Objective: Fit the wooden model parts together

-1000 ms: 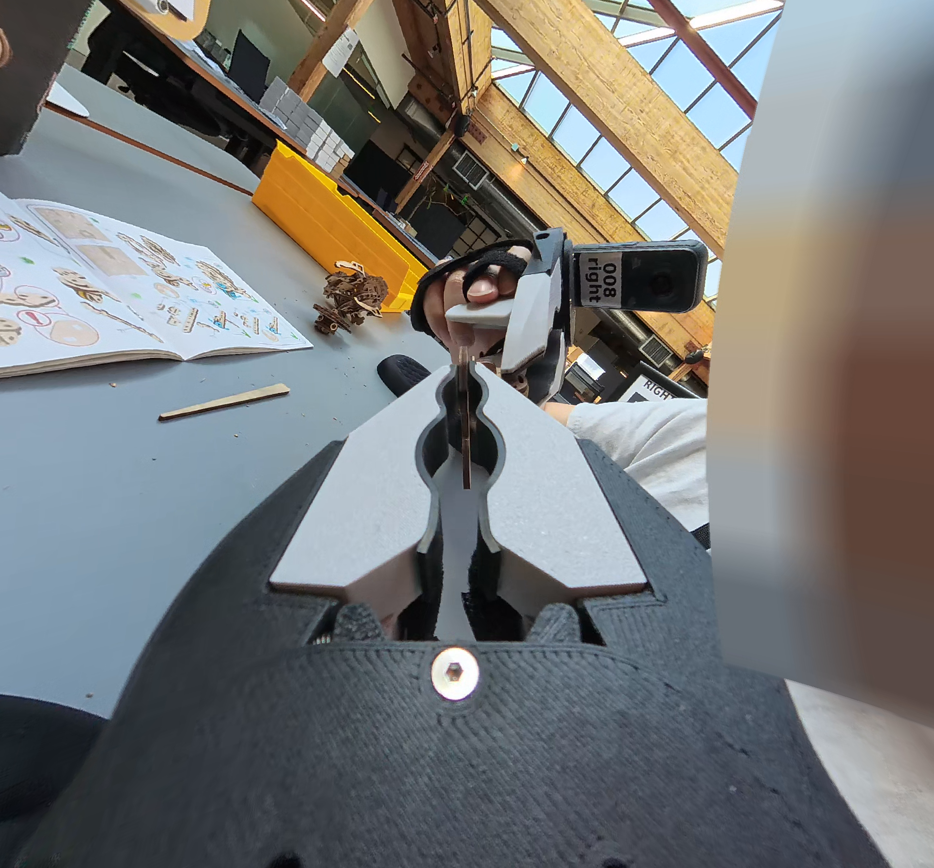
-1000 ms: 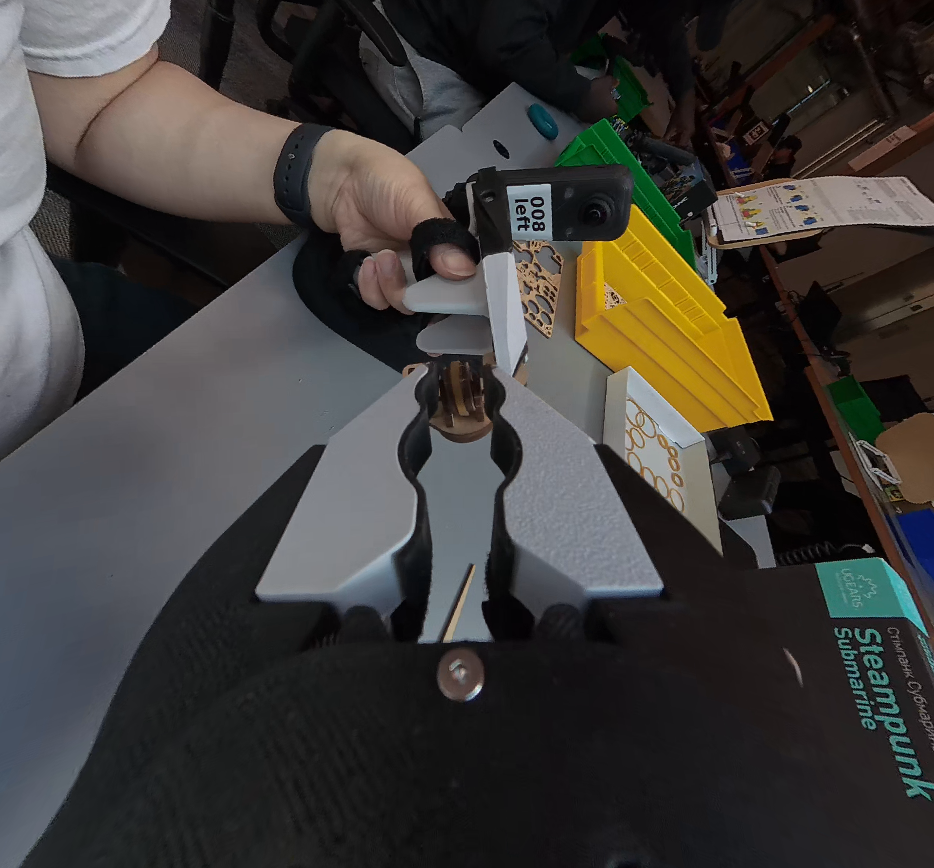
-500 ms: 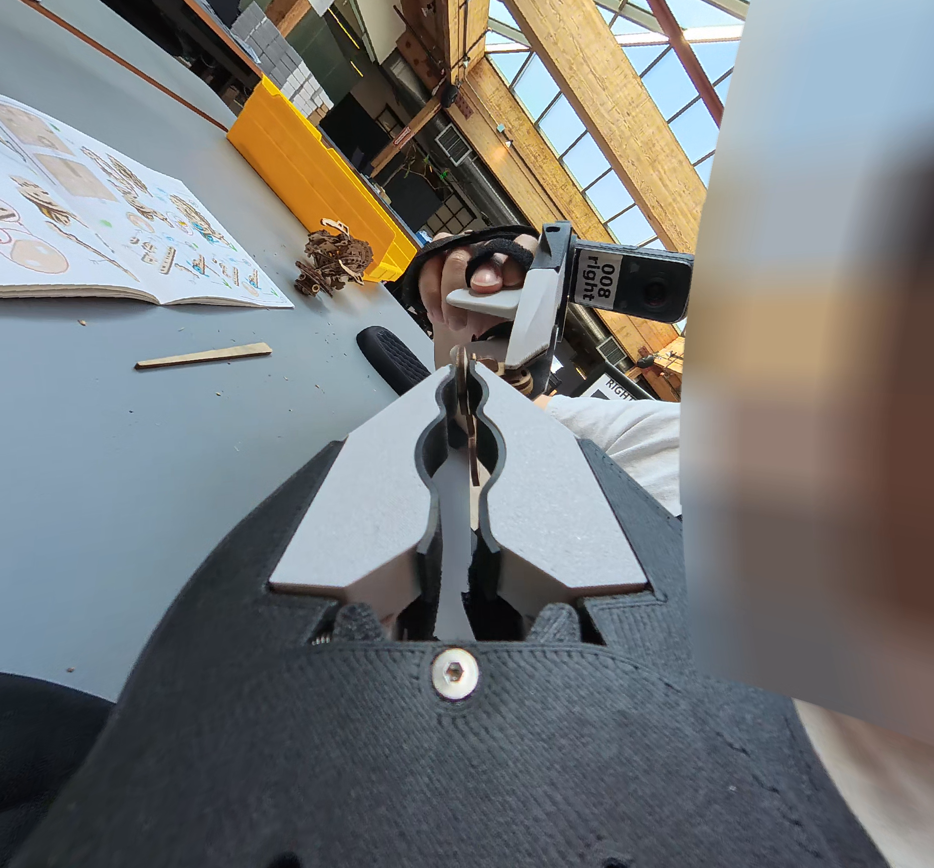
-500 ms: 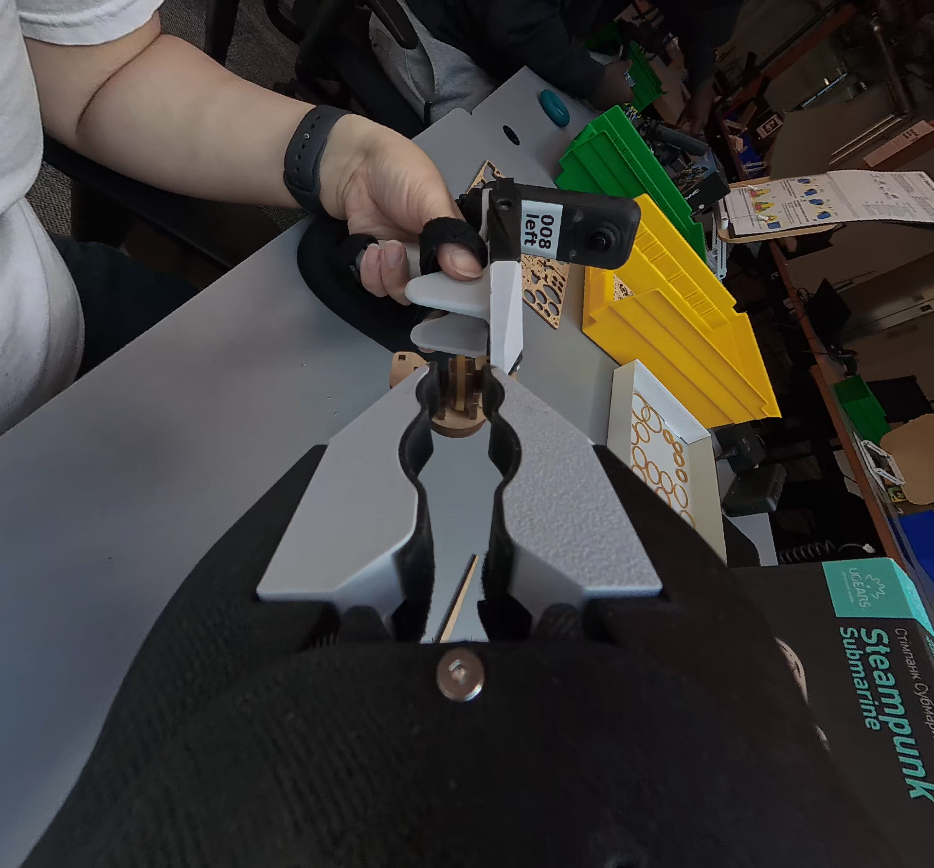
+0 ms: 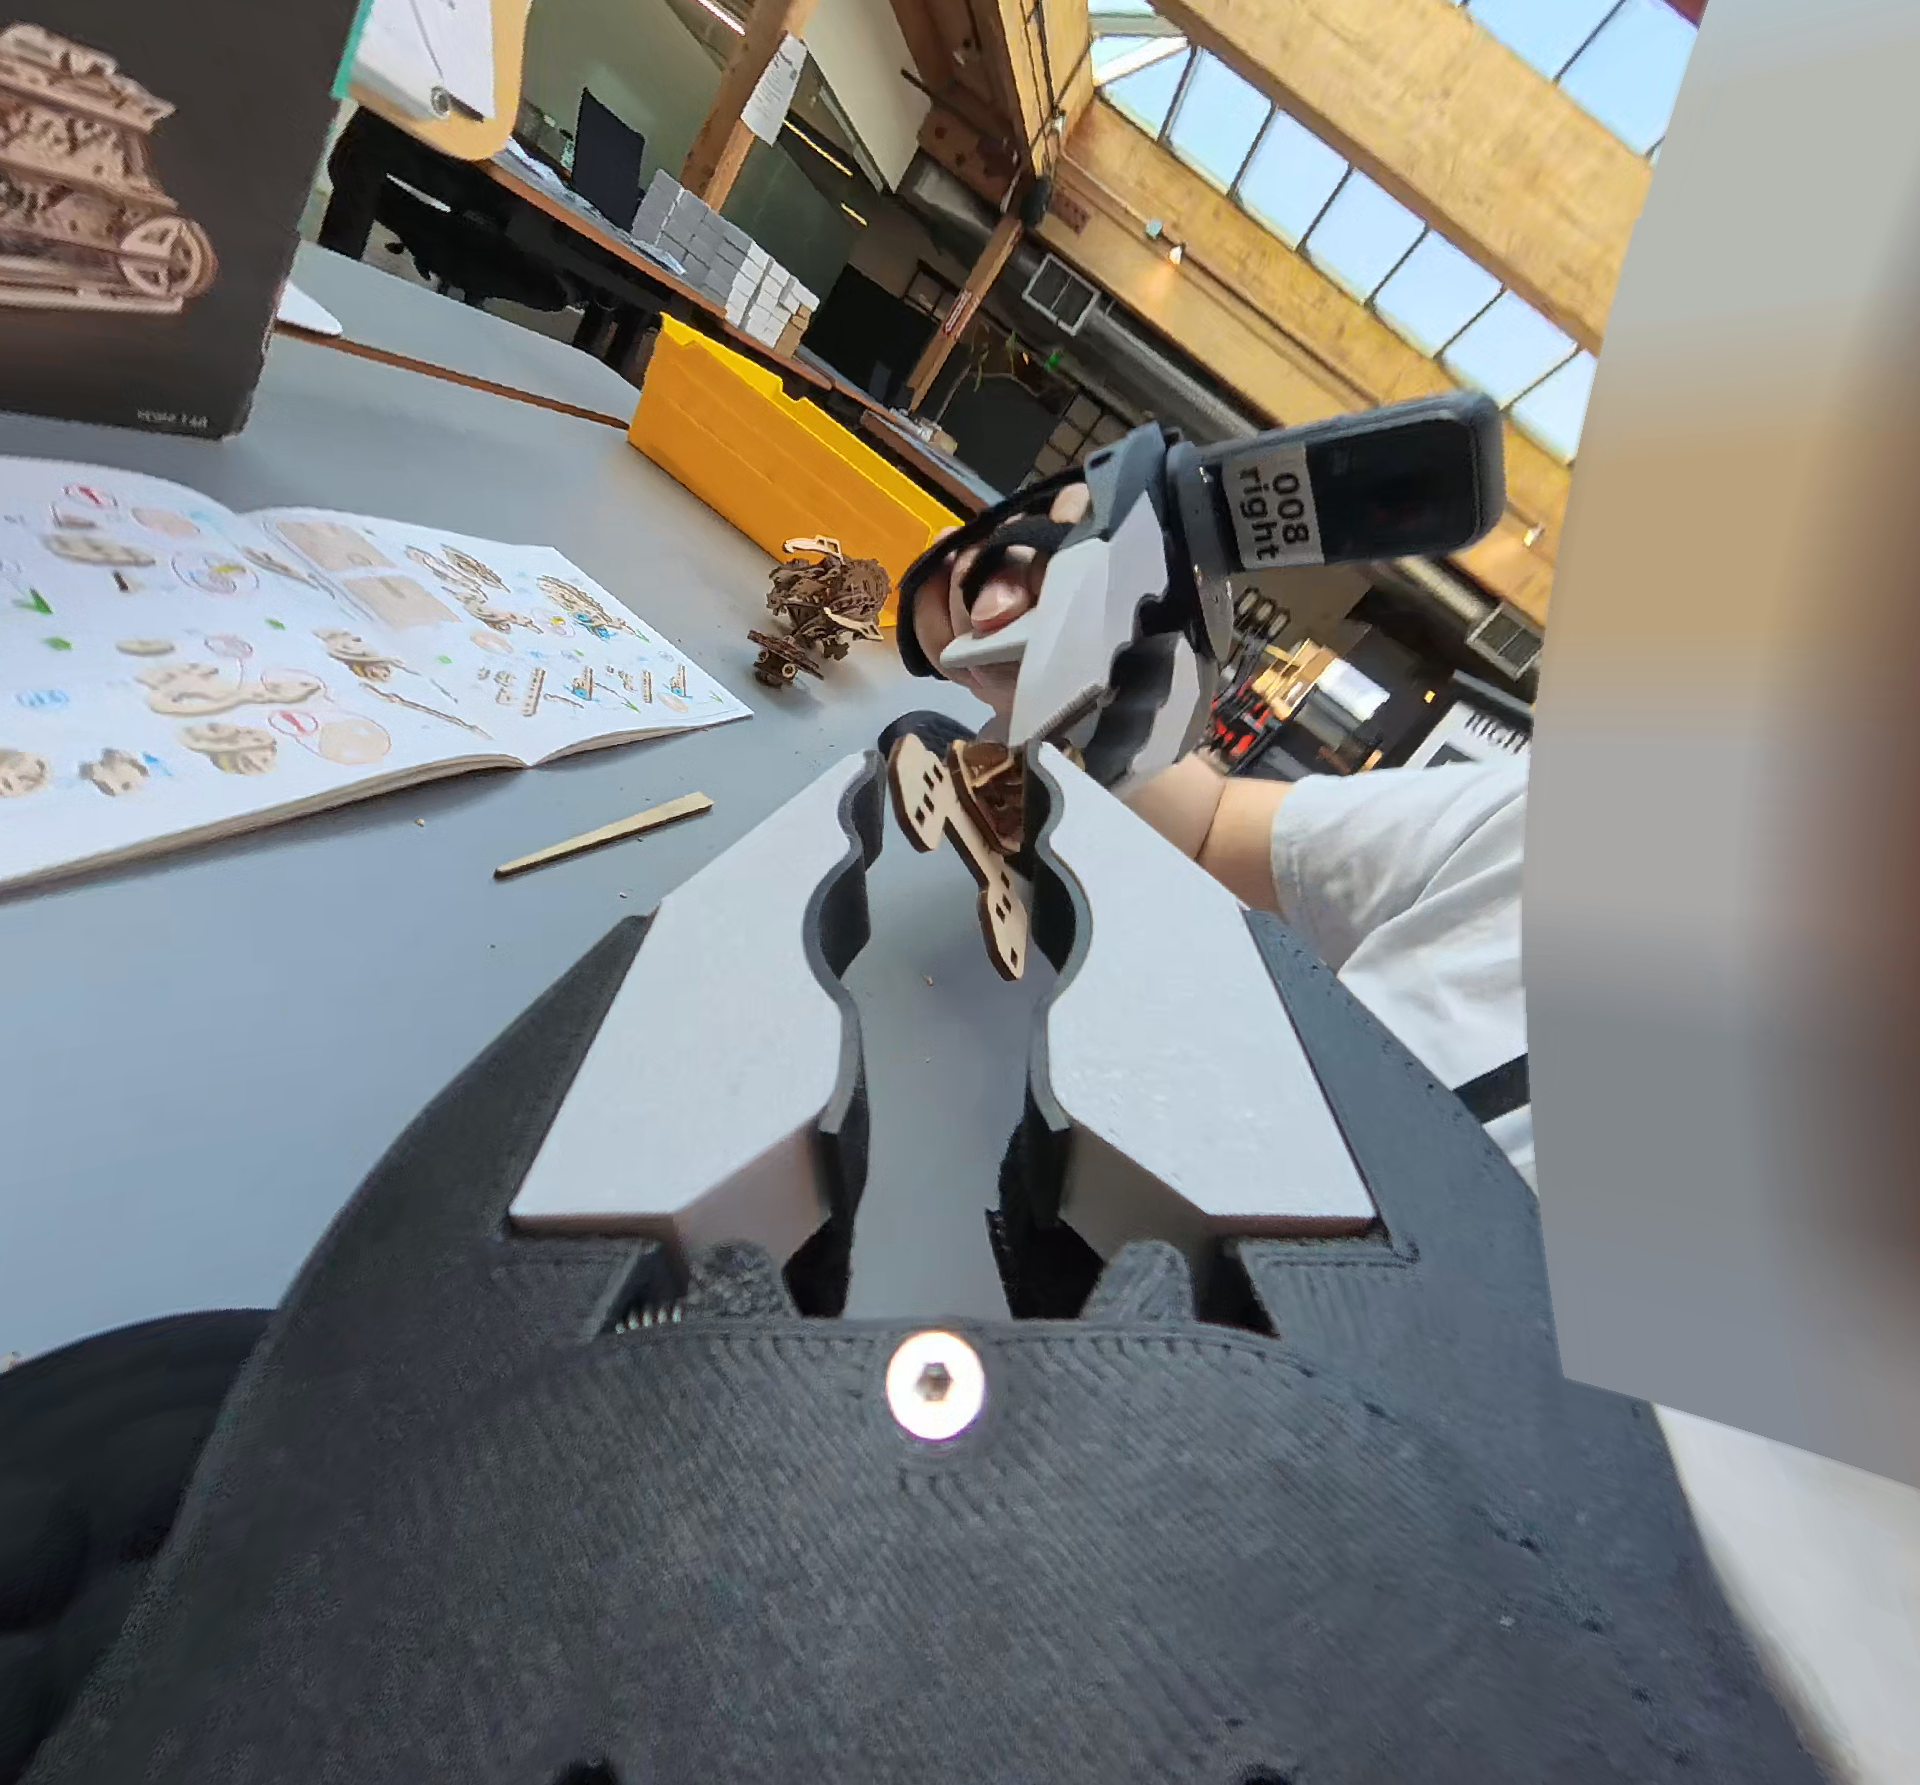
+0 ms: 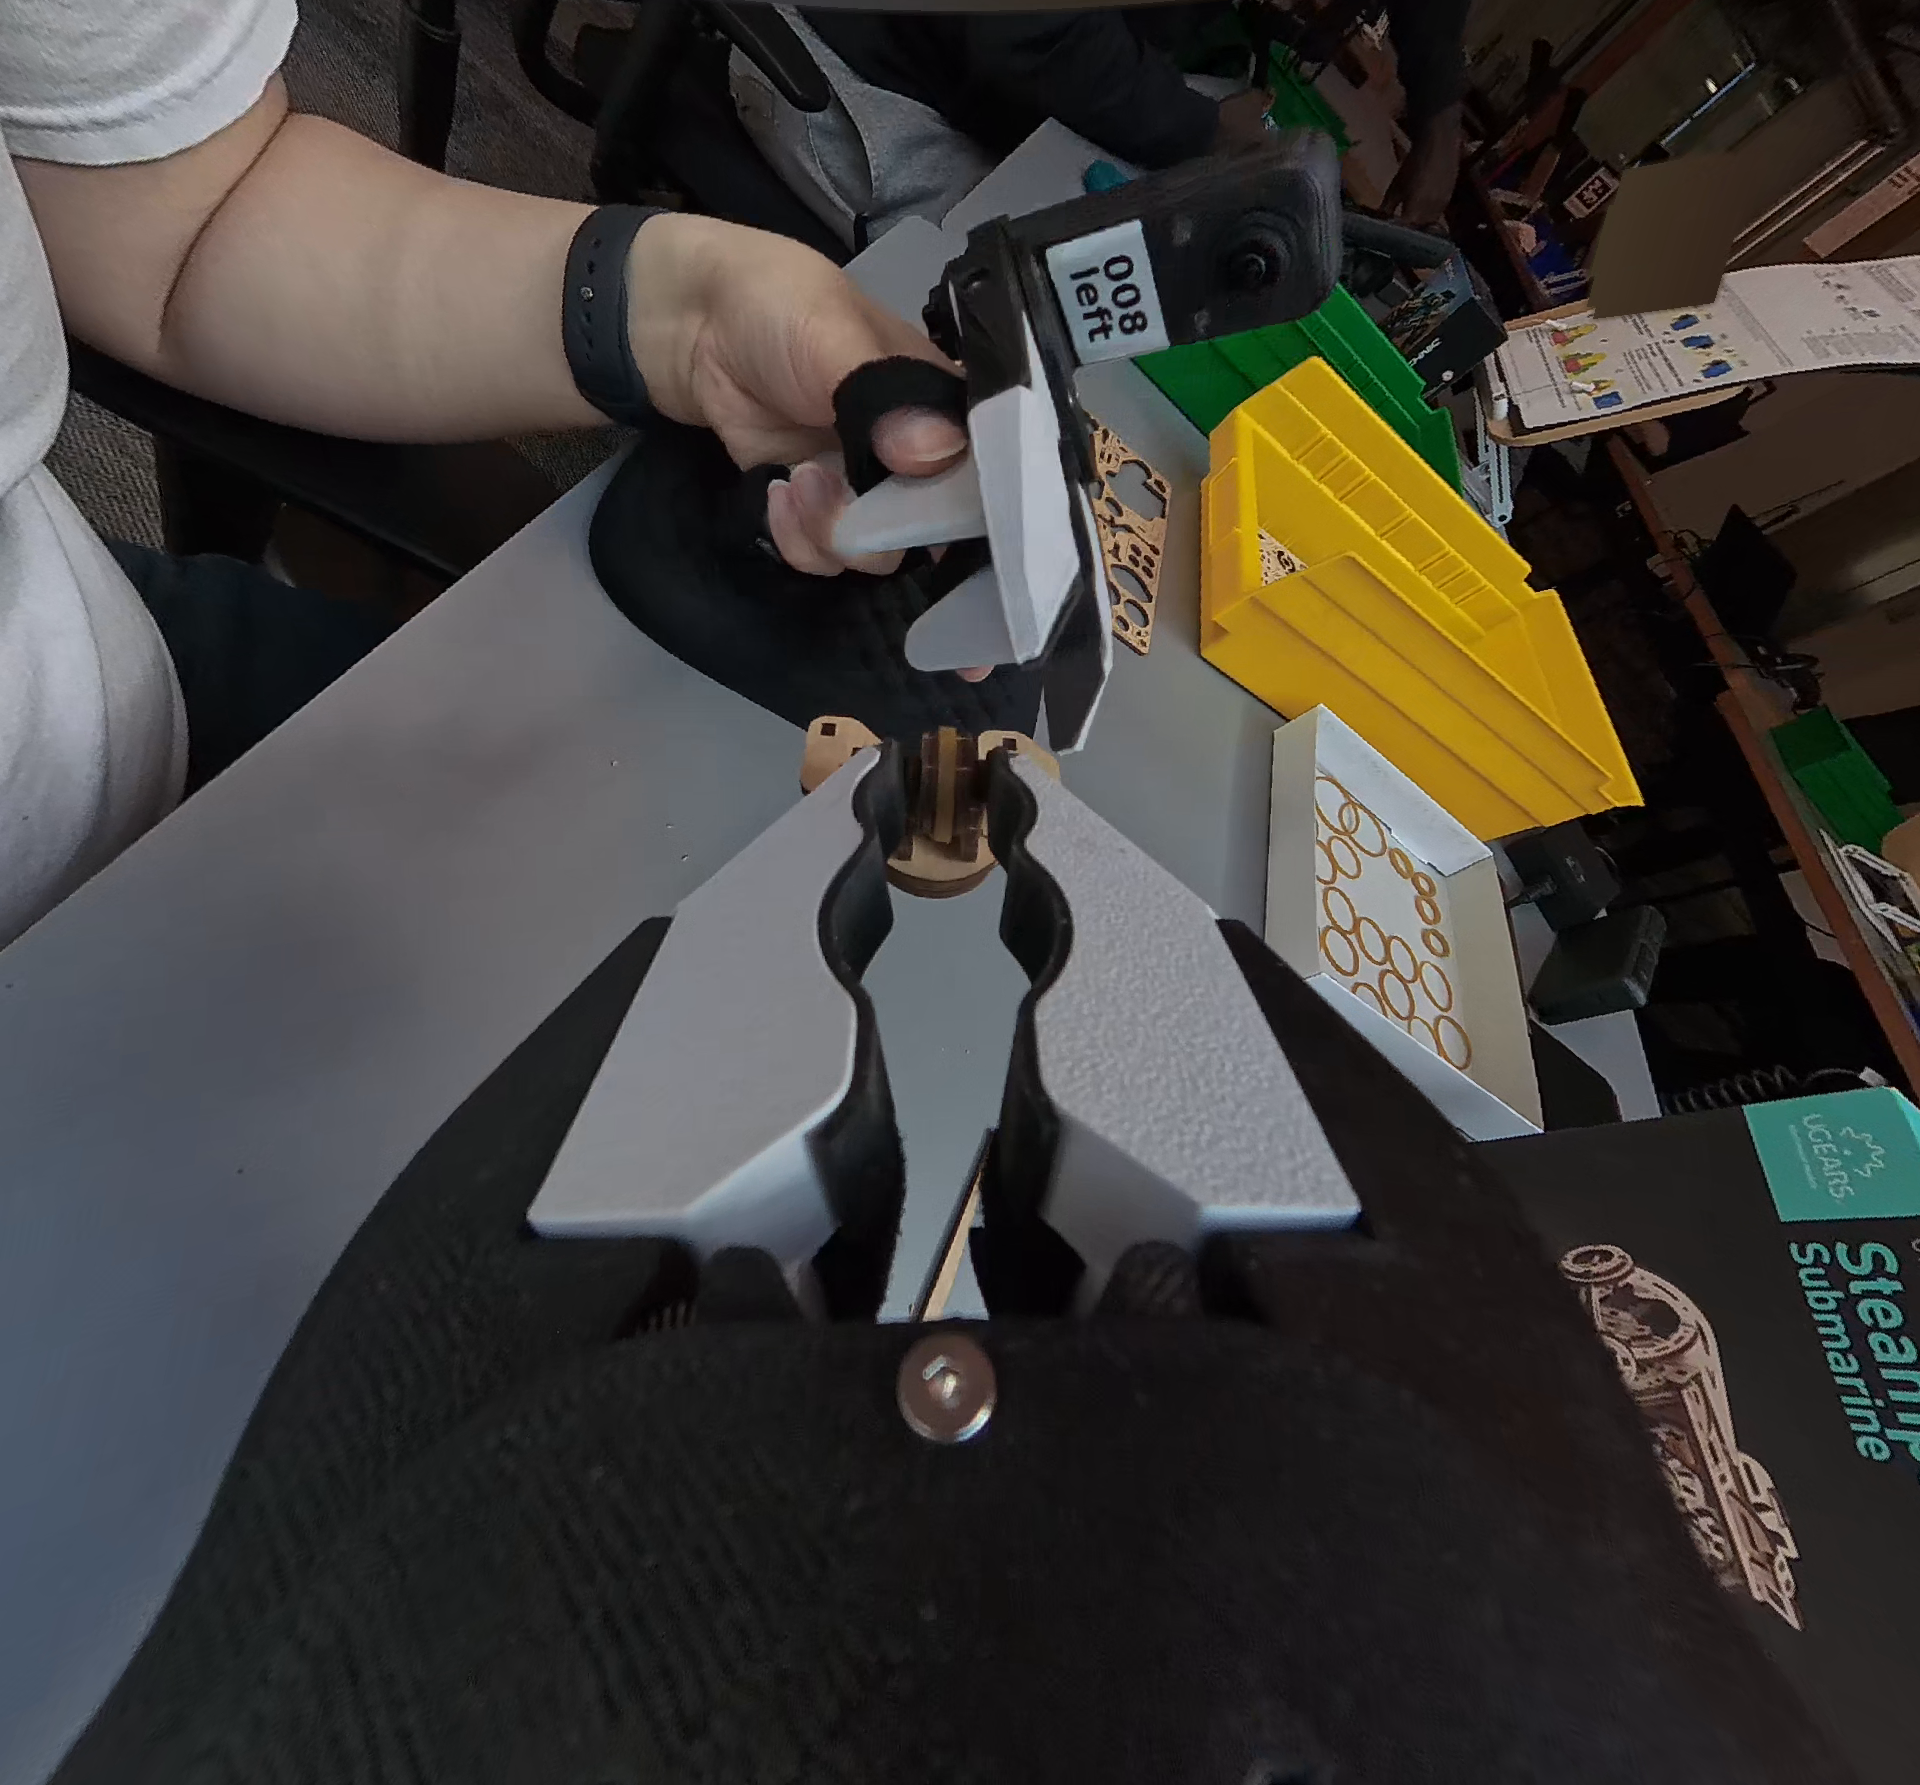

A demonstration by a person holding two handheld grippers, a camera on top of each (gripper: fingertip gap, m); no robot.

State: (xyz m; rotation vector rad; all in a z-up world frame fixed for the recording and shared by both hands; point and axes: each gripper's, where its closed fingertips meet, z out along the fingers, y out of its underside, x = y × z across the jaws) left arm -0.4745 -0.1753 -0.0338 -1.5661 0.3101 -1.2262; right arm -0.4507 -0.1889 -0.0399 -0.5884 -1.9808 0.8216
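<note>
My right gripper [image 6: 943,764] is shut on a small layered wooden assembly [image 6: 940,800] with a round disc at its near end. A flat light plywood part with slots [image 5: 956,842] sits on that assembly, and its ends show on either side of my right fingertips [image 6: 831,748]. My left gripper [image 5: 961,779] is open; the flat part hangs slanted between its fingers, and I see no grip on it. The right gripper [image 5: 1023,733] shows just beyond the part in the left wrist view. The left gripper [image 6: 1070,727] shows side-on above the assembly.
An open instruction booklet [image 5: 312,613], a loose wooden stick [image 5: 603,836], a dark finished wooden model [image 5: 821,603] and a black kit box [image 5: 135,177] lie on the grey table. Yellow bins [image 6: 1382,613], a white tray of wooden rings [image 6: 1382,914] and a cut plywood sheet [image 6: 1127,530] stand to the right. The tips of both grippers are at nearly the same place.
My left gripper has opened and let go of the flat part it clamped edge-on. The part now hangs turned and slanted on the assembly in my right gripper.
</note>
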